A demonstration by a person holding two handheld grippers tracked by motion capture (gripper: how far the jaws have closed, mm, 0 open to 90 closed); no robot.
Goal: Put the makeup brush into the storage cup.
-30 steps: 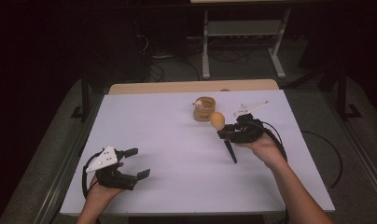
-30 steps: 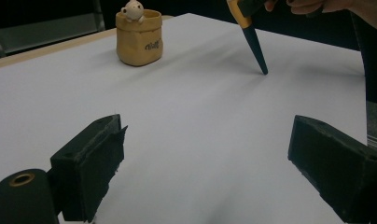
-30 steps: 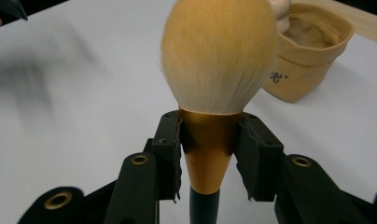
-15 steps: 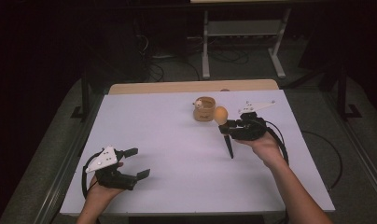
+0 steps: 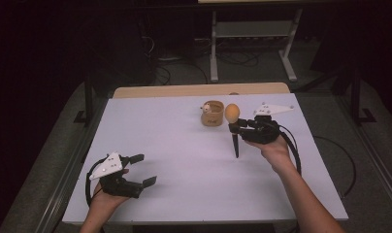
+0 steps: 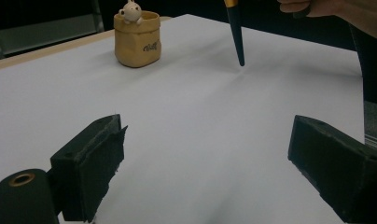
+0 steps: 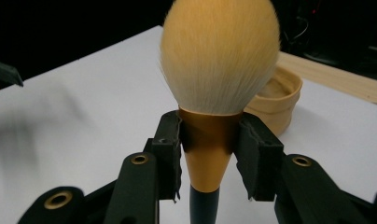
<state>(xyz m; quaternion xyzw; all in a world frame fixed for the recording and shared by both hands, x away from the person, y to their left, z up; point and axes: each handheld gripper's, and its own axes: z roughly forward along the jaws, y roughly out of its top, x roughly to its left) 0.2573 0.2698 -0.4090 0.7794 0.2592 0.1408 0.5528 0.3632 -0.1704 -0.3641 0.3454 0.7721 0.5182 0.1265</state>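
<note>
High view shows the white table (image 5: 184,160) with two hands working over it; the right gripper (image 5: 236,127) is on the right side, toward the far half, and it grasps a makeup brush (image 5: 232,113) by the golden collar; the brush stands nearly upright, the fluffy orange head on top and the black pointed handle (image 5: 235,144) going down to the table surface, where the tip seems to touch or almost touch; I cannot tell which. In the right gripper view the two jaws press the golden collar (image 7: 208,140) from both sides, just below the bristles. Just to the left of the brush head stands a small tan pot (image 5: 212,114) with a little white figure on its rim; the pot and the brush are near but apart. The left gripper (image 5: 140,170) rests at the near left corner of the table, well apart from the brush; its jaws stand wide and released, nothing between them.
</note>
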